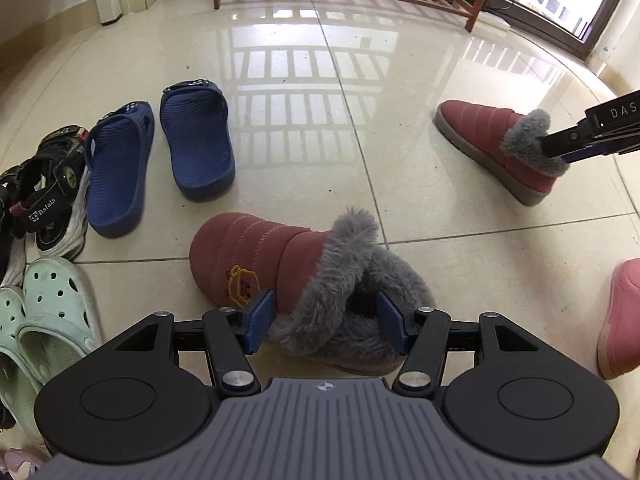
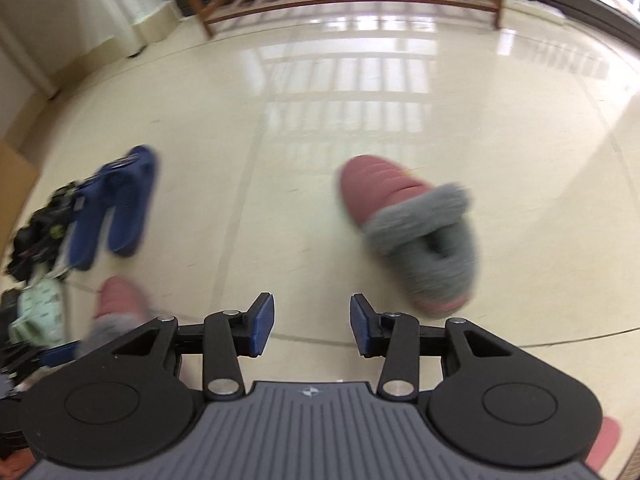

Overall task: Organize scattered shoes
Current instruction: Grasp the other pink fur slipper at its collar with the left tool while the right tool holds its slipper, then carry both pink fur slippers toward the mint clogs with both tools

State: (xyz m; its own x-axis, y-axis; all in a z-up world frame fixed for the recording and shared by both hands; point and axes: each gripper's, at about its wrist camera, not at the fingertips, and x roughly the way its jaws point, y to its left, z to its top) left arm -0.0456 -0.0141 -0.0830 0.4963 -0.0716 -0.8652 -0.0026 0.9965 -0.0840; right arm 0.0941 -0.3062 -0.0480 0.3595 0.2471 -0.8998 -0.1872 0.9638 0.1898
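Two fur-lined red slippers lie apart on the tiled floor (image 1: 400,80) as I work to pair the scattered shoes. My left gripper (image 1: 326,322) hangs with its blue pads spread wide on either side of the near slipper (image 1: 280,272), whose grey collar sits between them; I cannot tell whether the pads touch the fur yet. That slipper lies directly ahead of this gripper, toe pointing ahead and to the left, heel opening toward me, so its long axis runs roughly along my reach. The far slipper (image 1: 496,144) rests well off to the front right, where my right gripper (image 2: 312,328) comes in at its furry heel. The right wrist view is blurred, but that gripper's pads appear apart and empty, the slipper lying ahead and to the right of them. Blue slides (image 1: 160,152), black sandals (image 1: 48,184) and green clogs (image 1: 48,312) are lined up to my left. The left gripper is plainly the nearer one to the slipper at hand.
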